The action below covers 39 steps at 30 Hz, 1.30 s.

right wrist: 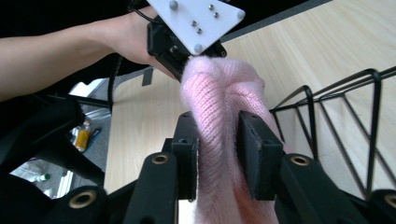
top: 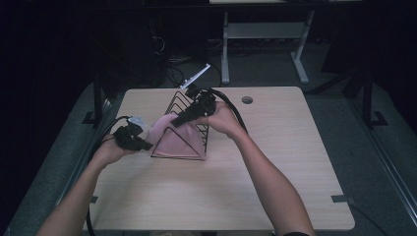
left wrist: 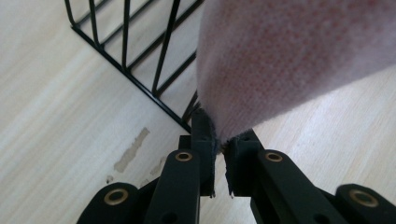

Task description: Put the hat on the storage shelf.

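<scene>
The soft pink knitted cloth (top: 174,140) is draped on the black wire triangular rack (top: 189,110) near the surface's (top: 275,162) far edge. The left gripper (left wrist: 219,149) clamps its corner; the right gripper (right wrist: 218,154) straddles a bunched fold, whether gripping I cannot tell. Releasing seemingly remains.

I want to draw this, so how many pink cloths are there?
1. The pink cloth is draped over the black wire rack on the table, pinched by the left gripper, with the right gripper around it.
</scene>
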Each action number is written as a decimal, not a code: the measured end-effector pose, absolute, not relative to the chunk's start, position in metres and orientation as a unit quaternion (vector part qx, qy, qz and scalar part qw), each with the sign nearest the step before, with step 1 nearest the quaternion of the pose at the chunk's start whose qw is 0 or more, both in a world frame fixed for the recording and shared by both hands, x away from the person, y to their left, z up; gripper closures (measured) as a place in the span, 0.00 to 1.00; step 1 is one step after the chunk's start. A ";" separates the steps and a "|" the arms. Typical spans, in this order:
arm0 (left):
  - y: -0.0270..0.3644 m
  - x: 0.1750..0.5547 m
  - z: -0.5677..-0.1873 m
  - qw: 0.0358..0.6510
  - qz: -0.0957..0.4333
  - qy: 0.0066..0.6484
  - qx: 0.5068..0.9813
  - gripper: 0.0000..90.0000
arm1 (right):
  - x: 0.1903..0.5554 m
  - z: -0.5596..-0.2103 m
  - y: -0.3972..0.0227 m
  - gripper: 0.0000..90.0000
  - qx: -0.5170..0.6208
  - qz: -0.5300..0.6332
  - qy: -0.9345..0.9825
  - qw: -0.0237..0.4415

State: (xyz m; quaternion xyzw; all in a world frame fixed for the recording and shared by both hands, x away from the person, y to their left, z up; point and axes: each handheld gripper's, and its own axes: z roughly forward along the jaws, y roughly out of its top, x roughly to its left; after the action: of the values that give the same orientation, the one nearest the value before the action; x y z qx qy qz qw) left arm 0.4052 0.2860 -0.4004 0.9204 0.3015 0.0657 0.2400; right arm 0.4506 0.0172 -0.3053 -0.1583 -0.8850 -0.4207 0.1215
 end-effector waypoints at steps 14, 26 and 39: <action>0.288 0.408 -0.410 0.222 0.061 0.303 0.925 0.93 | 0.446 -0.312 0.008 0.89 -0.155 -0.431 -0.881 0.114; 0.291 0.406 -0.409 0.228 0.058 0.307 0.922 0.90 | 0.443 -0.313 0.010 0.83 -0.146 -0.436 -0.881 0.109; 0.300 0.396 -0.395 0.252 0.055 0.311 0.915 0.78 | 0.436 -0.306 -0.005 0.72 -0.160 -0.452 -0.871 0.107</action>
State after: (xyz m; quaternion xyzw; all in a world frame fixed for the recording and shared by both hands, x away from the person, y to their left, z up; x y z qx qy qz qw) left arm 0.3960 0.2995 -0.3945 0.9147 0.3108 0.0553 0.2523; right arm 0.4365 -0.0052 -0.3058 -0.1601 -0.8708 -0.4524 0.1068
